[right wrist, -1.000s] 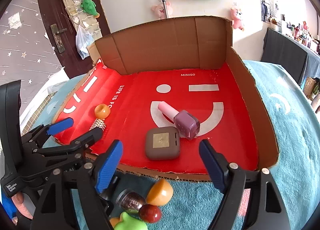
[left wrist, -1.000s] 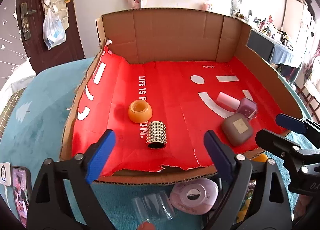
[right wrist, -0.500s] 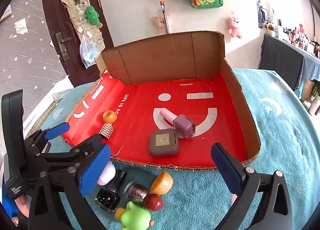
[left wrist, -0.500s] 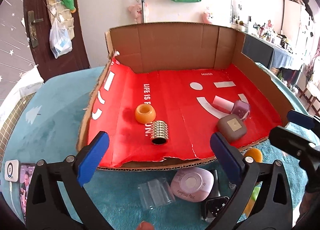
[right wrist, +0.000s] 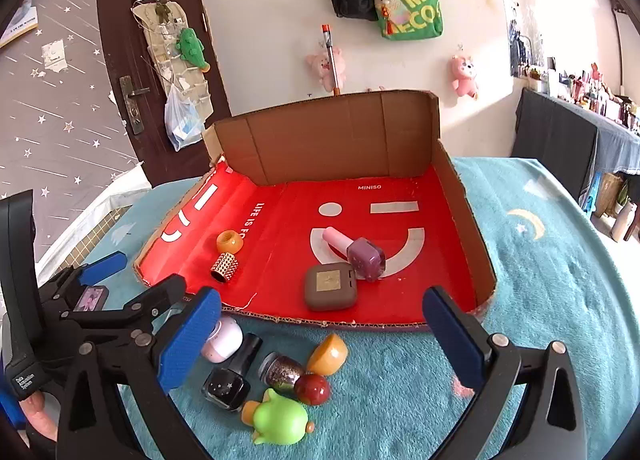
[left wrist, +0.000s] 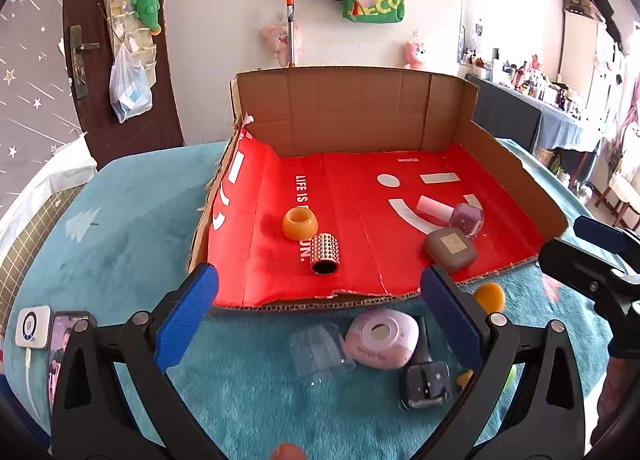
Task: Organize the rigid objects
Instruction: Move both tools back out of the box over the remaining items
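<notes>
A cardboard box (left wrist: pixel 360 116) with a red floor (right wrist: pixel 288 220) lies on the teal cloth. Inside it are an orange ring (left wrist: pixel 300 223), a studded metal cylinder (left wrist: pixel 325 253), a brown square case (right wrist: pixel 330 286) and a purple nail polish bottle (right wrist: pixel 365 258) with a pink cap. On the cloth in front lie a clear cup (left wrist: pixel 320 352), a pink round case (left wrist: pixel 382 338), a black polish bottle (right wrist: pixel 228 382), a glitter bottle (right wrist: pixel 280 370), an orange piece (right wrist: pixel 328 354), a red ball (right wrist: pixel 313 388) and a green toy (right wrist: pixel 280 422). My left gripper (left wrist: pixel 318 312) and right gripper (right wrist: pixel 322 336) hover open and empty over these loose things.
A phone (left wrist: pixel 60 344) and a small white device (left wrist: pixel 32 326) lie on the cloth at the left edge. Beyond the box are a dark door (right wrist: pixel 160 60) and a wall with hanging bags (right wrist: pixel 412 8). Teal cloth (right wrist: pixel 540 280) spreads right of the box.
Both grippers have drawn back from the box and risen a little, and their jaws have widened. The loose things in front of the box have come fully into view.
</notes>
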The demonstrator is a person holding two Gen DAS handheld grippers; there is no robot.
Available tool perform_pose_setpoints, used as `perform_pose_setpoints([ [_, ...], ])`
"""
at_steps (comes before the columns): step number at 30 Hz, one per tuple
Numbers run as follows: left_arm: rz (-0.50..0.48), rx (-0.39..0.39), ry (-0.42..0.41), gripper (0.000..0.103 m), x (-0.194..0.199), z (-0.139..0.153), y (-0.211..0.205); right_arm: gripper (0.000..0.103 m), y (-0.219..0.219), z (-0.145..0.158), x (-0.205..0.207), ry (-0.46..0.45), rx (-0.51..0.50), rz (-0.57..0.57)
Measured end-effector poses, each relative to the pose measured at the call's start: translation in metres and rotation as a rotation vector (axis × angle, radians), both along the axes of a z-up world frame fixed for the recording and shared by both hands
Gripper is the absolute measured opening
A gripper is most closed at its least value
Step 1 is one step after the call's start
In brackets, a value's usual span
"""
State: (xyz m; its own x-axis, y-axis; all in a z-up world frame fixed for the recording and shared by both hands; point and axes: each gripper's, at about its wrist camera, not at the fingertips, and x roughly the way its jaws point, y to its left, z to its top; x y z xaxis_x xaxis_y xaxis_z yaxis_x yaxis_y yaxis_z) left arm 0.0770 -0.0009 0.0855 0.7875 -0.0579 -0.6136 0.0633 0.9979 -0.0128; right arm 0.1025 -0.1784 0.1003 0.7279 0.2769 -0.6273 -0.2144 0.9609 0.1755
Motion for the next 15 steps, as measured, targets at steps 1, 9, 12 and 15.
perform_pose_setpoints([
  [1,0.001,0.001,-0.003,0.103,-0.002,0.0,0.0,0.103,0.0,0.001,-0.001,-0.003,-0.001,-0.002],
  [9,0.013,0.005,-0.037,0.103,-0.023,0.001,0.004,0.103,0.002,0.006,-0.02,-0.036,-0.022,-0.008],
  [12,0.015,-0.003,-0.043,0.103,-0.028,0.002,0.004,0.103,0.001,0.008,-0.025,-0.05,-0.029,-0.013],
  [15,0.015,0.0,-0.042,0.103,-0.033,0.001,0.004,0.103,0.001,0.009,-0.032,-0.066,-0.04,-0.027],
])
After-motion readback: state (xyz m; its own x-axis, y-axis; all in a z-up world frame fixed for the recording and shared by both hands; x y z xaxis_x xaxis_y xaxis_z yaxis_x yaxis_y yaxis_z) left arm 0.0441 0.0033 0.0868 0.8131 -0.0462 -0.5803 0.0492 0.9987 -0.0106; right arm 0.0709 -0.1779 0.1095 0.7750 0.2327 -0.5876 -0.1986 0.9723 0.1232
